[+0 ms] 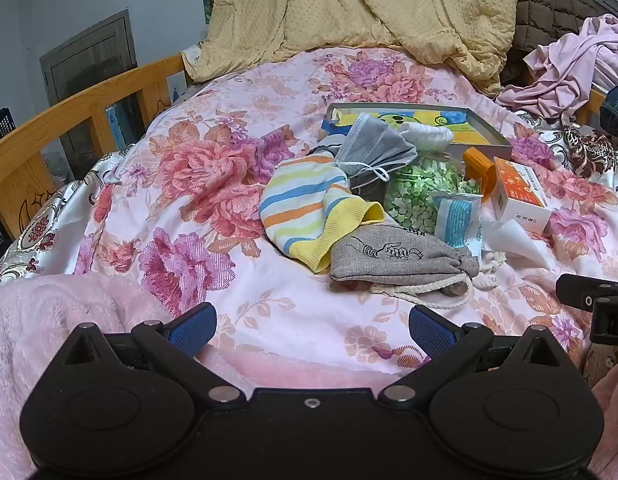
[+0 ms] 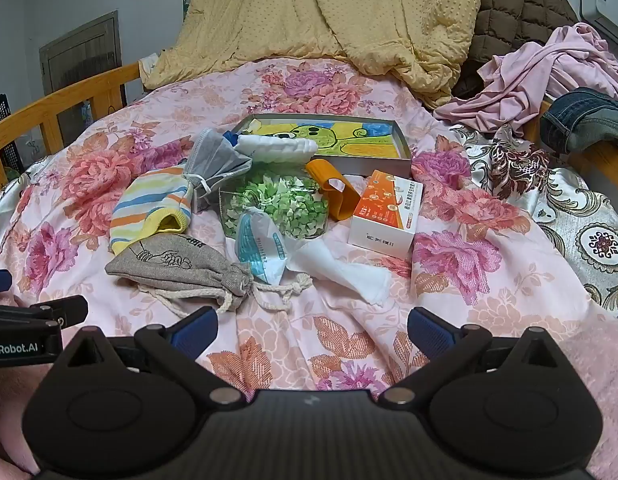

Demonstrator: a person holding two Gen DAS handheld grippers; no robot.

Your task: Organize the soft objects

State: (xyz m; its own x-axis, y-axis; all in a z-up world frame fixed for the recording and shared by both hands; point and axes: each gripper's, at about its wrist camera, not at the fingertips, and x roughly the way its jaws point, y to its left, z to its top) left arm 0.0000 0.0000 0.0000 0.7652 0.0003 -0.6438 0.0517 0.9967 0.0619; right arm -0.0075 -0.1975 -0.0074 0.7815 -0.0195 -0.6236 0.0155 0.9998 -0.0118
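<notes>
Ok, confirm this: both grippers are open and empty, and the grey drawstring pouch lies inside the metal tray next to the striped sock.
Not quite. The grey drawstring pouch lies on the floral bedspread, nearest the grippers and well short of the metal tray, as the right wrist view shows. It does lie by the striped sock, and the left gripper and right gripper are open and empty.

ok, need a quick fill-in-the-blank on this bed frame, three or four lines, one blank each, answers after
1. The grey linen drawstring pouch lies nearest the claws, tied with a ____ cord.
2. The striped sock has a ____ cuff.
3. The clear bag behind the pouch holds small ____ paper pieces.
4. Both the left claw and the right claw stand ____, holding nothing.

Answers: white; yellow; green; open
</notes>
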